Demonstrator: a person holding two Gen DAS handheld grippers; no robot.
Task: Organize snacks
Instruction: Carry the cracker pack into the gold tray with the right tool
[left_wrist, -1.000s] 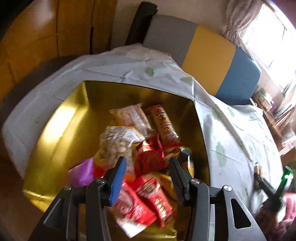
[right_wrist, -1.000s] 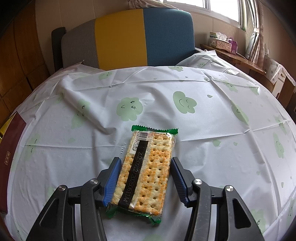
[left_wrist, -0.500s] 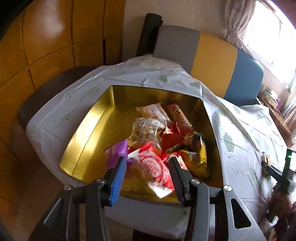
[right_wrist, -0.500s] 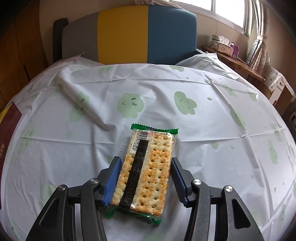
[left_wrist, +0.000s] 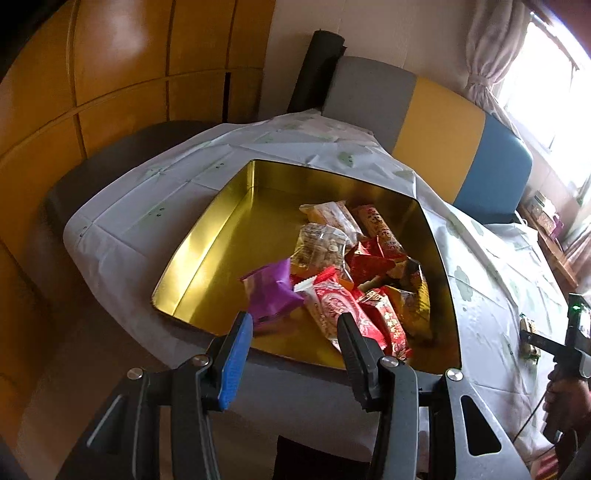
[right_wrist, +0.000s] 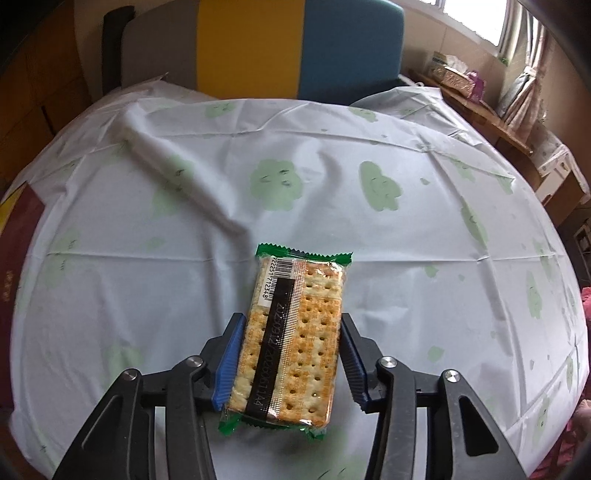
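The cracker pack (right_wrist: 291, 332) sits low in the centre of the right wrist frame, flat on the white cloth with green blobs (right_wrist: 280, 181) covering the worktop, and the right hand-held gripper (right_wrist: 291, 354) has it between its jaws, which are closing in on its long sides. Over in the left wrist view the gold tin (left_wrist: 207, 254) takes up the middle, snack packets (left_wrist: 347, 273) heaped toward its right side, a purple one (left_wrist: 271, 291) nearest. The left hand-held gripper (left_wrist: 295, 332) hangs at the bottom centre, jaws apart, nothing in them.
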